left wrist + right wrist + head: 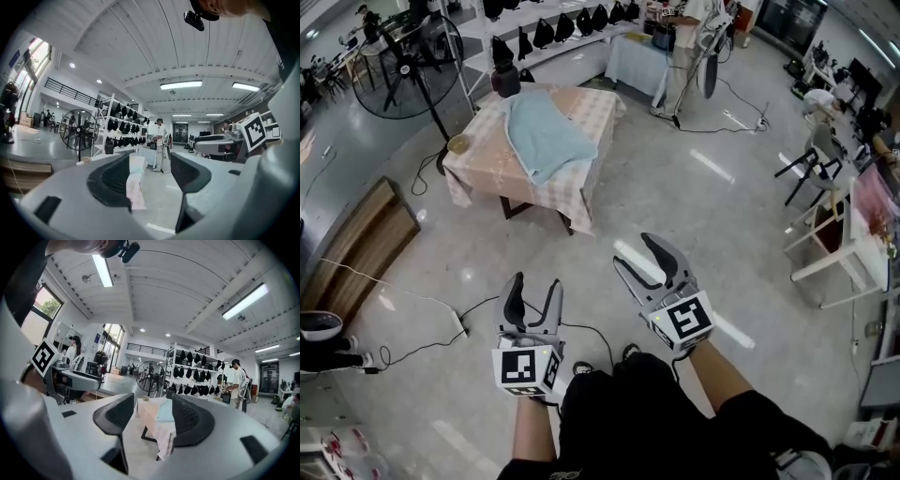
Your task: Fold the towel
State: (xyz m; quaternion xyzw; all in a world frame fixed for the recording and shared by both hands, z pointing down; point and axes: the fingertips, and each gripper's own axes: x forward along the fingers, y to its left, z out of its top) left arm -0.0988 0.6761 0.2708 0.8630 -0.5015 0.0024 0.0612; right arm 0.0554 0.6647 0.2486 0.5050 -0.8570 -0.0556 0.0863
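Observation:
A light blue towel [546,136] lies crumpled on a table [591,117] with a checked cloth, far ahead across the floor in the head view. In the right gripper view the towel [165,411] shows between the jaws, well beyond them. Both grippers are held level over the floor, far short of the table. My left gripper [534,291] is open with nothing between its fingers. My right gripper [639,253] is open and empty too. The left gripper view catches only the table's corner [136,164] past its jaws.
A standing fan [408,56] is left of the table, with cables [441,319] trailing on the floor. A dark jug [505,77] and a small bowl [458,143] sit on the table. Shelves with dark bags [562,28] line the back; a person [689,37] stands there. Chairs and desks [834,187] stand right.

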